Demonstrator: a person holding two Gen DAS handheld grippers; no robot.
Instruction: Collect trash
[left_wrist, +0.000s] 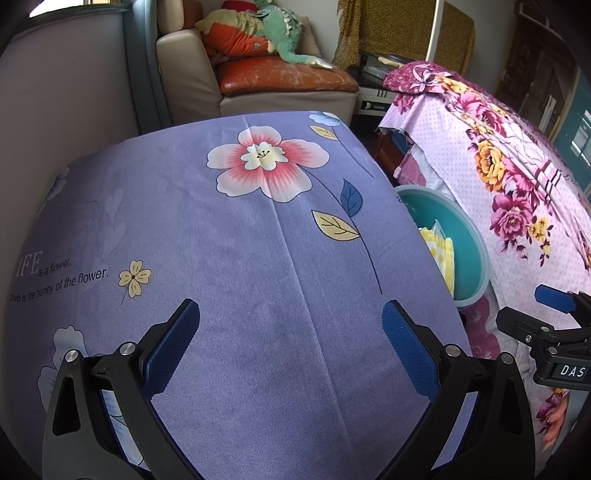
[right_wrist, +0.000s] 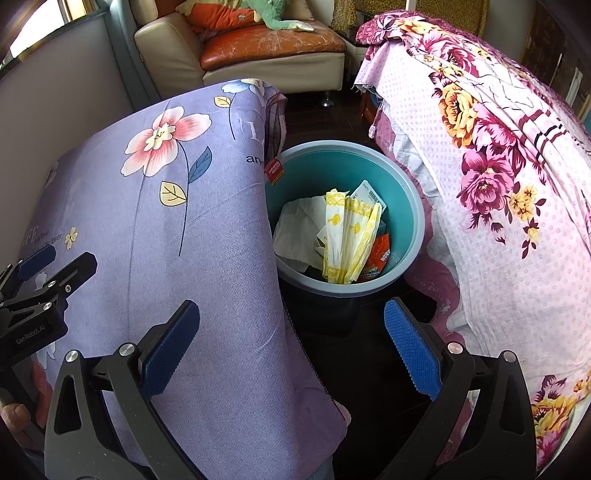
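Purple floral cloth over the tabletop: bare in both views, no litter left on it. Pink floral bed, right: nothing loose showing on it either. Teal bin, on the floor between the two: holds the trash, namely white crumpled paper, yellow-printed wrappers and an orange packet. Left tongs, over the tabletop: spread wide, empty. Right tongs, near the bin: spread wide, empty. Collection appears finished, or close to it.
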